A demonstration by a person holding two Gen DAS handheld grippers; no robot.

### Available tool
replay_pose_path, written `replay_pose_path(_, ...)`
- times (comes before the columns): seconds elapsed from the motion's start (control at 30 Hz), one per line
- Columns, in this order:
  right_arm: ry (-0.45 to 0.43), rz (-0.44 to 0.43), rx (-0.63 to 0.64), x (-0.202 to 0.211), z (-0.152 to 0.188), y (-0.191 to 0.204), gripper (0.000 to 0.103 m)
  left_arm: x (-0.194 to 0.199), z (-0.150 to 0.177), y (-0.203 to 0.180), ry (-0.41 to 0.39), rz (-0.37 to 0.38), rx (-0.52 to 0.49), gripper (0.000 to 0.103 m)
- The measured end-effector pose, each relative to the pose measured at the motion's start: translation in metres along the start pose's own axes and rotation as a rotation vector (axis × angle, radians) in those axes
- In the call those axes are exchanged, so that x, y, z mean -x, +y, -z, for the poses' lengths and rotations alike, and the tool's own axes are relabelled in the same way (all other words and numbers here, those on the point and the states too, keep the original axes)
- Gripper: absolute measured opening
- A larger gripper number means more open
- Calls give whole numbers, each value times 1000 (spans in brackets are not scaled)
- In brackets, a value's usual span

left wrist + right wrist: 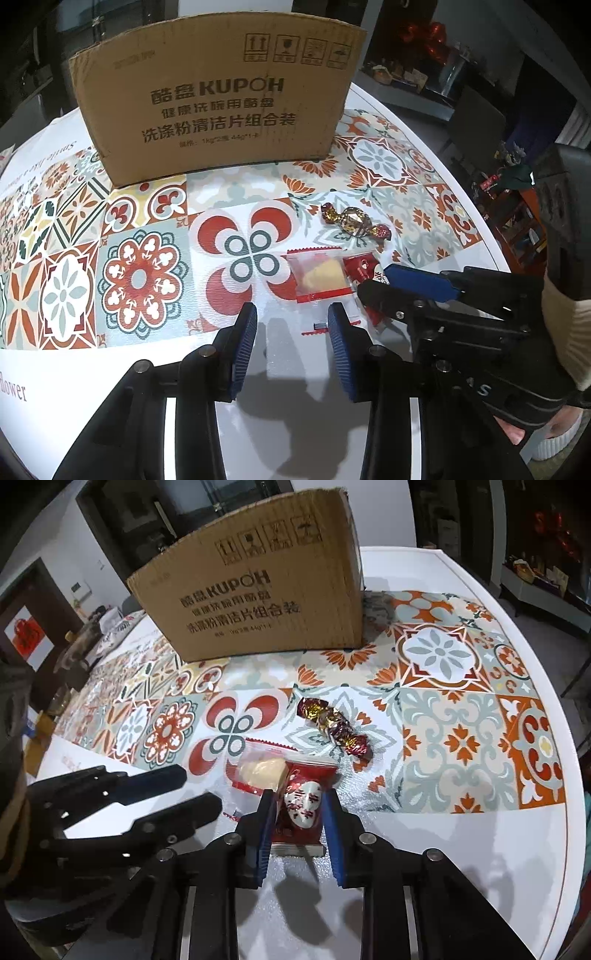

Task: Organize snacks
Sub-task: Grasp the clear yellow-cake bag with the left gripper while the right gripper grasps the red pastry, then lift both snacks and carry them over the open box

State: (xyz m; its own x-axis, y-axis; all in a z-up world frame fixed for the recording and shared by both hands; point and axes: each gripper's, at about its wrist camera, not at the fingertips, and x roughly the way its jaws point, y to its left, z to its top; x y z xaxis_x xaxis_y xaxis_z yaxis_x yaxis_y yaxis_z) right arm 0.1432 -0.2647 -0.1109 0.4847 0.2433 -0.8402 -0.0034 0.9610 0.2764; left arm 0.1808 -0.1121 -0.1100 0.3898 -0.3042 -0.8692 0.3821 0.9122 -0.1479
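Slippage threatens: right gripper pinches the red packet, whose overlapping clear packet at ten o'clock may drag; left gripper spread, empty.

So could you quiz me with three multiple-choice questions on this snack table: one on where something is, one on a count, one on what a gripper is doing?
1. Where is the cardboard box?
A. beyond the snacks
B. on the floor
C. on top of the snacks

2. How many wrapped snacks lie outside it?
A. one
B. three
C. six

3. The right gripper is:
A. wide open, empty
B. closed on the red packet
C. inside the box

Answers:
1 A, it stands at the table's far side.
2 B: foil candy, clear packet, red packet.
3 B, both pads press it.
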Motion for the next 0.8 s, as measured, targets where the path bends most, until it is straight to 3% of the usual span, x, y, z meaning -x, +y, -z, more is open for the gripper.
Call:
replay_pose_path(0.23,17,4,-3,-9,0,-1,24,-5,-1,-2,15,11,7,39)
replay_pose_path(0.6,-86,61,-42,21,2,-15,24,-22,-13,-23,26,30,25,39)
replay_pose_path(0.8,-97,73,-84,27,5,-32,24,-38,-18,-37,26,-44,25,39)
